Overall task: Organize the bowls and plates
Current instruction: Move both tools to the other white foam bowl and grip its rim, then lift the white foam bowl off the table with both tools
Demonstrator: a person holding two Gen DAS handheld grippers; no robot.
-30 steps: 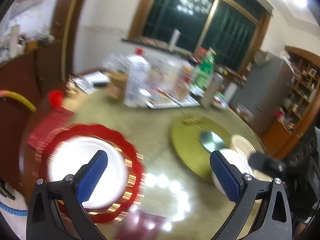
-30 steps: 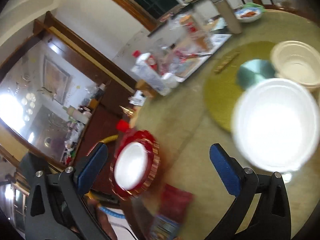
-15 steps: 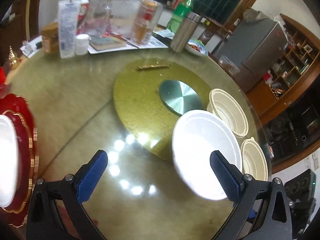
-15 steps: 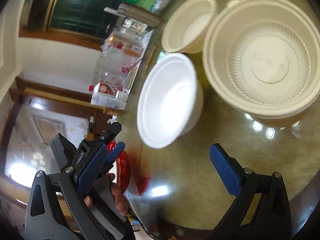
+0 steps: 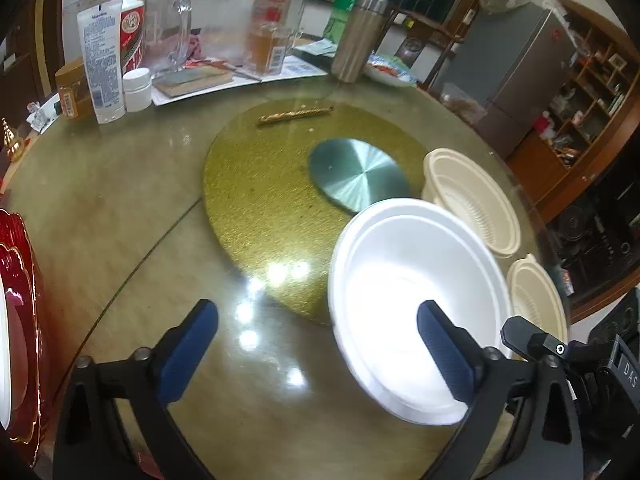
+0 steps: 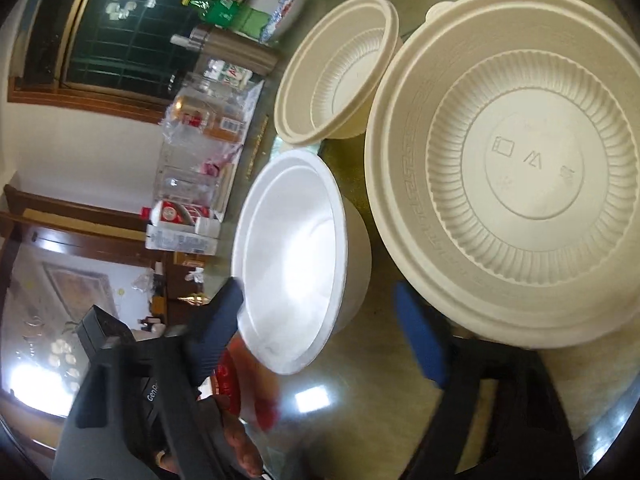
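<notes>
A white foam bowl [image 5: 404, 300] stands upright on the glass table, half on the gold turntable [image 5: 264, 200]. My left gripper [image 5: 316, 320] is closing: its right pad hangs over the bowl's inside, its left pad over bare table, and neither pad touches the rim between them. My right gripper [image 6: 318, 292] is closing around the same white bowl [image 6: 292, 256], with a gap still showing at its right pad. Two cream ribbed bowls [image 5: 476, 200] [image 5: 536, 308] sit just beyond. A red plate [image 5: 20, 300] with a white plate on it lies at the left edge.
The big cream bowl [image 6: 520, 200] sits close beside my right finger; a smaller one [image 6: 336, 72] stands behind it. Bottles, jars, a steel flask [image 5: 356, 40] and papers crowd the far side. A silver disc [image 5: 356, 172] marks the turntable's centre. A hand [image 6: 240, 448] shows low left.
Both grippers swung away from the red plate, came down to the white bowl, and their jaws narrowed. The right view rolled so that the table now looks tipped on its side.
</notes>
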